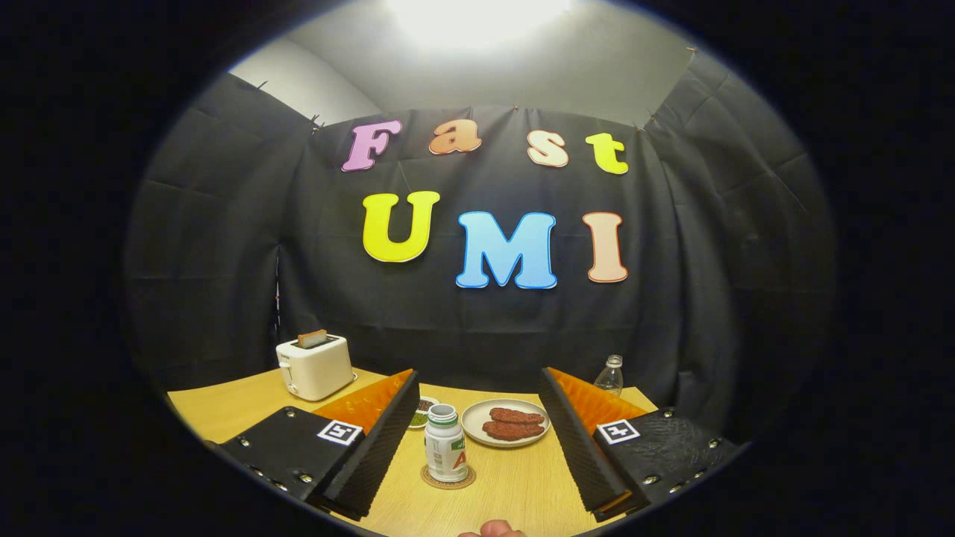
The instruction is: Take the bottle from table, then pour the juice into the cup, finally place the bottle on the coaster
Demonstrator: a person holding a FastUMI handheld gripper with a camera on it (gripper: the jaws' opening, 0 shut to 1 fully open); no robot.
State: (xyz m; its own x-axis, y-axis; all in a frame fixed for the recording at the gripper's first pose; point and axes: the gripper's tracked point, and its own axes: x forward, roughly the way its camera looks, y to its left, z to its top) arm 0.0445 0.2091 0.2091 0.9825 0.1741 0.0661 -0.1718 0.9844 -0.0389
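Bottle (445, 453) of white plastic, with a green-and-orange label and an open top, stands upright on a round cork coaster (448, 479) on the pale wooden worktop (515, 485); it sits between the two fingers of the tongs (477, 447), nearer the left one, touching neither; bare wood lies open on both its sides and towards the near edge. The tongs are spread wide and hold nothing; both fingers hover above the worktop, angled outward and pointing towards the black cloth wall. Just beyond the bottle, one round cream plate (505, 422) carries two reddish-brown patties (513, 424); one small dish of green bits (421, 412) sits partly behind the left finger; one white toaster (315, 365) with a slice of bread (312, 338) in its slot stands near the far left corner; one clear plastic bottle (610, 375) stands at the far right edge, beyond the right finger. A fingertip (498, 529) of a person shows at the near edge of the worktop.
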